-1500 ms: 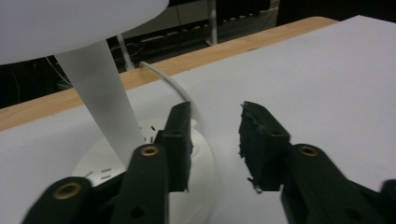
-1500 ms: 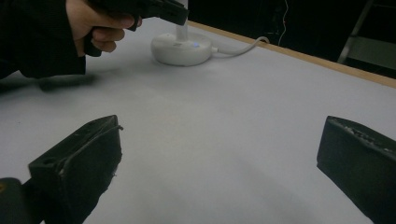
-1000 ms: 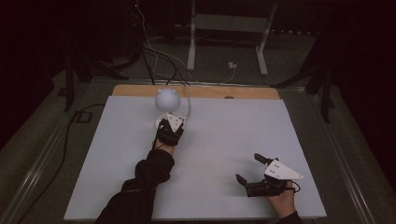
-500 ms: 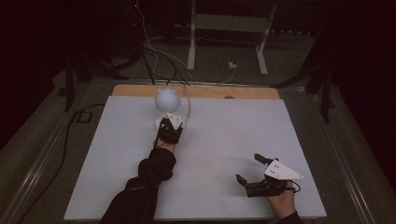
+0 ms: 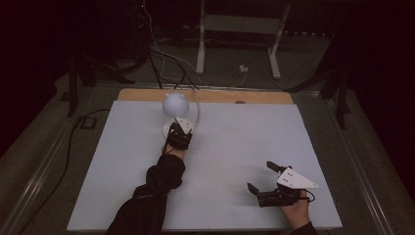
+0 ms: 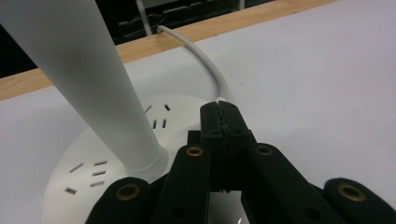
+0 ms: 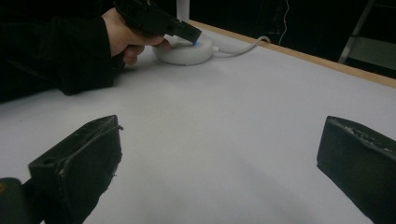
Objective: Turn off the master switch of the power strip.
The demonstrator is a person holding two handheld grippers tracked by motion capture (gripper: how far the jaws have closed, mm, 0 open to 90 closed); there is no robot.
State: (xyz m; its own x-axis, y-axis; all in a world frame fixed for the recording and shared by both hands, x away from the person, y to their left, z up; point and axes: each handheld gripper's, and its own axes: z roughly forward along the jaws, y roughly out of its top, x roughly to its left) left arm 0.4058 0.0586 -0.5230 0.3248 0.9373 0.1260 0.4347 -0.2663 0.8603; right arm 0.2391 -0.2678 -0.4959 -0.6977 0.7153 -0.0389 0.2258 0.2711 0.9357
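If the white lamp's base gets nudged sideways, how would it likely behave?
The lamp has a globe head on a slim stem, so it looks top-heavy. Its wide round base probably resists tipping and slides instead. The cord may drag behind.

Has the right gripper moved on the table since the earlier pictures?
No. In the high view the right gripper sits at the same spot near the white table's front edge, jaws open, as before.

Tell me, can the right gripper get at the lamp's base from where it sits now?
Probably yes. The right gripper is open, and bare table lies between it and the lamp base. But the left gripper, shut, sits on the near side of the base, so come in from the cable side.
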